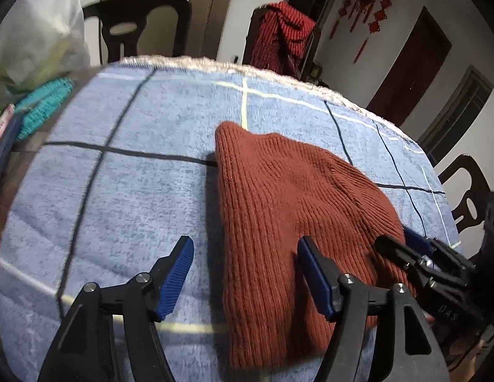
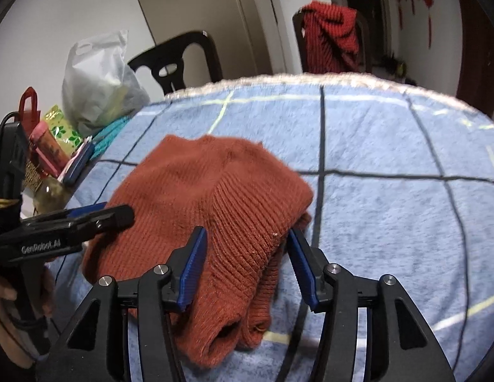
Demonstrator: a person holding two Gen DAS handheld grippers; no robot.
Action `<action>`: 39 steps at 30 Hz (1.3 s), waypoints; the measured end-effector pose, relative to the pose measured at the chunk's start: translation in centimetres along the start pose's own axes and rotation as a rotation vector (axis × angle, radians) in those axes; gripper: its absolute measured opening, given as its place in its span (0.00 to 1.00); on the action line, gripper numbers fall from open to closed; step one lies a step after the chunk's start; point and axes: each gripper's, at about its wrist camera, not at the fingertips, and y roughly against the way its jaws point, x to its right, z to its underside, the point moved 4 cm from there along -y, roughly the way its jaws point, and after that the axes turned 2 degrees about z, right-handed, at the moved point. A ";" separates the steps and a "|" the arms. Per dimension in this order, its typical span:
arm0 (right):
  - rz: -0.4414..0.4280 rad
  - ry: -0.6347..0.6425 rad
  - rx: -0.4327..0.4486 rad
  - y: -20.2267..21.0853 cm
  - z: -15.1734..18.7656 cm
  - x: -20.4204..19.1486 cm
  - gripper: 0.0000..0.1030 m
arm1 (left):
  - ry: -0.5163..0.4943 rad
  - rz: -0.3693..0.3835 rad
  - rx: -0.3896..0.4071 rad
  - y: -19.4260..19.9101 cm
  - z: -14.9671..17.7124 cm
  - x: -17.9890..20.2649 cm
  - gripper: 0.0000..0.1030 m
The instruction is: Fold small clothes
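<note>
A rust-brown ribbed knit sweater (image 1: 288, 203) lies folded into a long bundle on the blue checked blanket (image 1: 126, 191); it also shows in the right wrist view (image 2: 196, 197), with the sleeve cuffs at its near end. My left gripper (image 1: 245, 253) is open, its jaws straddling the sweater's near left edge just above the cloth. My right gripper (image 2: 247, 243) is open over the sweater's near right part, a fold of knit between its jaws. The right gripper also shows at the sweater's right edge in the left wrist view (image 1: 403, 242), and the left gripper at the sweater's left in the right wrist view (image 2: 116, 215).
A white plastic bag (image 2: 97, 86), snack packets (image 2: 60, 130), a teal knit item (image 1: 43, 105) and a bottle (image 2: 51, 191) crowd the table's left side. Dark chairs (image 1: 135, 25) stand behind the table; one carries a red garment (image 2: 329, 35). The blanket (image 2: 390, 222) covers the table.
</note>
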 end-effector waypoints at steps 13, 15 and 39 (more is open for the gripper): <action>0.066 0.087 0.031 4.7 5.5 -2.7 0.57 | -0.041 -0.125 0.068 4.6 7.1 1.9 0.76; 0.087 0.093 0.020 5.0 6.5 -2.6 0.57 | -0.018 -0.123 0.051 4.5 8.3 1.7 0.76; 0.203 0.103 -0.085 3.8 10.8 -2.2 0.58 | -0.077 -0.226 0.036 2.6 12.2 3.6 0.81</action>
